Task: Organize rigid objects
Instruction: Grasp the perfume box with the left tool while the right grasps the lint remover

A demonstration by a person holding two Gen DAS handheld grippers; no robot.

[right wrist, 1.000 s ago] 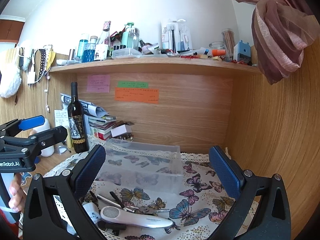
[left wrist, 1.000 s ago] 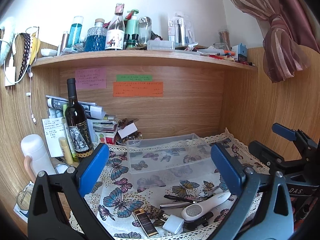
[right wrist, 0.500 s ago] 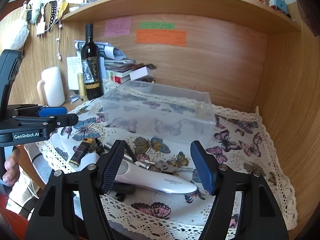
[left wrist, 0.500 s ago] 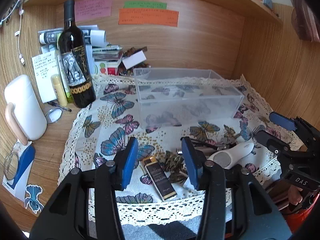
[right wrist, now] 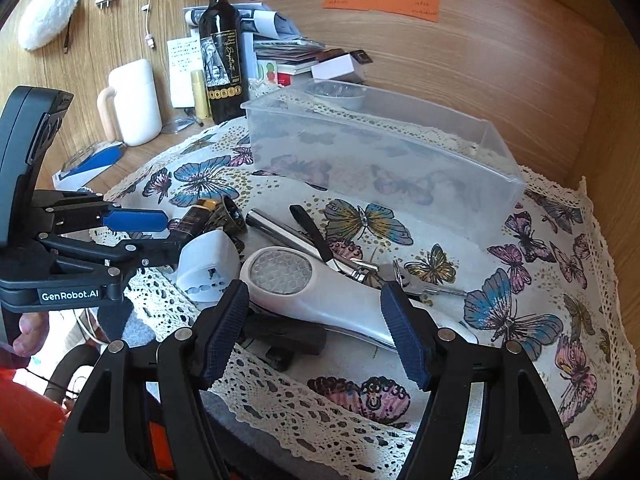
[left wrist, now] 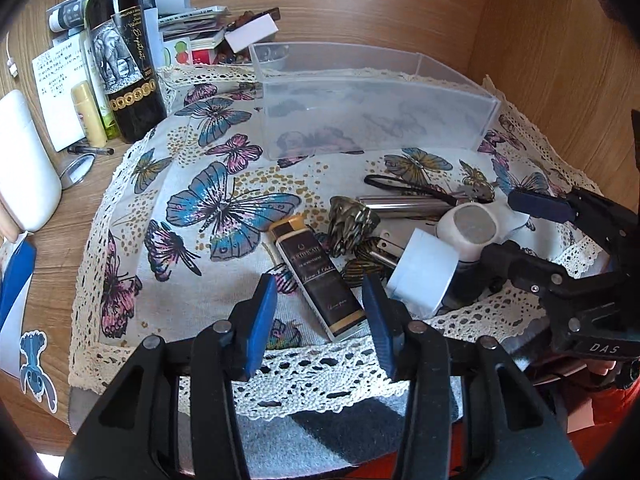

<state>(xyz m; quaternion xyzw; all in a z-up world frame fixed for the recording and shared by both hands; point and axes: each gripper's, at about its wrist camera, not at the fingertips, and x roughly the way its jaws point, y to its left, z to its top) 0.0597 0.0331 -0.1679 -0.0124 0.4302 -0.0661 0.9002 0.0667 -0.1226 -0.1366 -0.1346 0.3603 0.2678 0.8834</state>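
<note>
A clear plastic box (left wrist: 372, 116) (right wrist: 380, 152) stands empty on the butterfly cloth. In front of it lies a heap: a brown-and-gold lighter (left wrist: 316, 276), a bronze ornament (left wrist: 352, 224), a white plug adapter (left wrist: 424, 276) (right wrist: 208, 264), a silver tube (left wrist: 404, 204) and a white handheld device (right wrist: 320, 292). My left gripper (left wrist: 320, 304) is open, its pads on either side of the lighter's near end. My right gripper (right wrist: 312, 320) is open around the white device's handle.
A wine bottle (left wrist: 124, 48) stands at the back left beside a yellow tube (left wrist: 90, 116), papers and books. A white mug (right wrist: 134, 102) sits left on the wooden desk. Wooden walls close the back and right. The cloth's lace edge (left wrist: 320, 368) hangs at the front.
Both grippers have dropped and tilted down toward the heap. The left now frames the lighter and the right frames the white device; both jaws have narrowed from wide open.
</note>
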